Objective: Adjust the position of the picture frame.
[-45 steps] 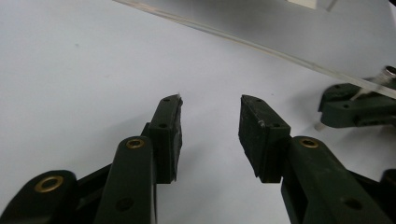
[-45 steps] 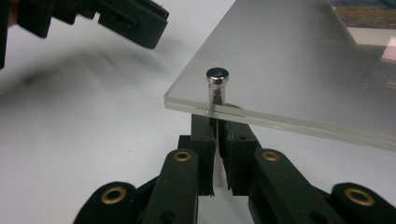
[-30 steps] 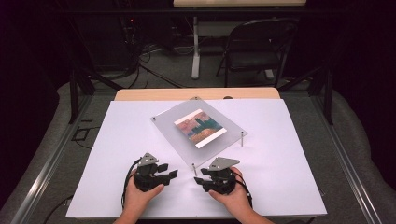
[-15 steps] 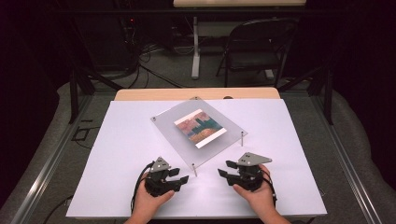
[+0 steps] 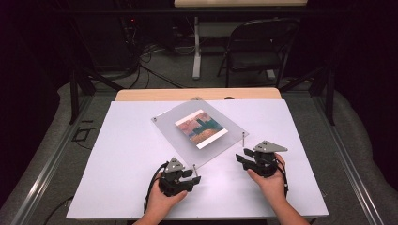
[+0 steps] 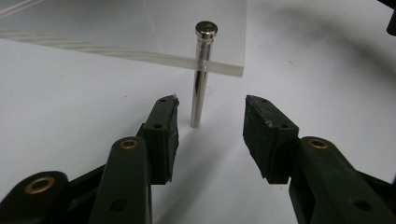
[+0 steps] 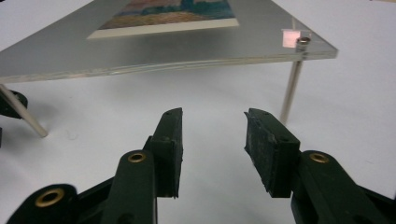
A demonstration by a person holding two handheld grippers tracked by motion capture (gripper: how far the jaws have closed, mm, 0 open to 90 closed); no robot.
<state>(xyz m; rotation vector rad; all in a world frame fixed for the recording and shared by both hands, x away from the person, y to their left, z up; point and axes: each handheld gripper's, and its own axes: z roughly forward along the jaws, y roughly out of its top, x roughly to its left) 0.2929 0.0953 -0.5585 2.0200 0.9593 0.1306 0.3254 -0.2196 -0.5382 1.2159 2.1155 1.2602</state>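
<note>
On the white bench a clear acrylic panel with a colourful print on it stands raised on slim metal pins. At its near corner the left tool has its jaws apart, one to each side of a pin without touching it. Off to the right, the right tool also has its jaws spread, pointing at the panel's edge near another pin.

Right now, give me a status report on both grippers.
Left gripper open, metal standoff pin just ahead of its jaws. Right gripper open, short of the clear acrylic panel. Nothing between.
</note>
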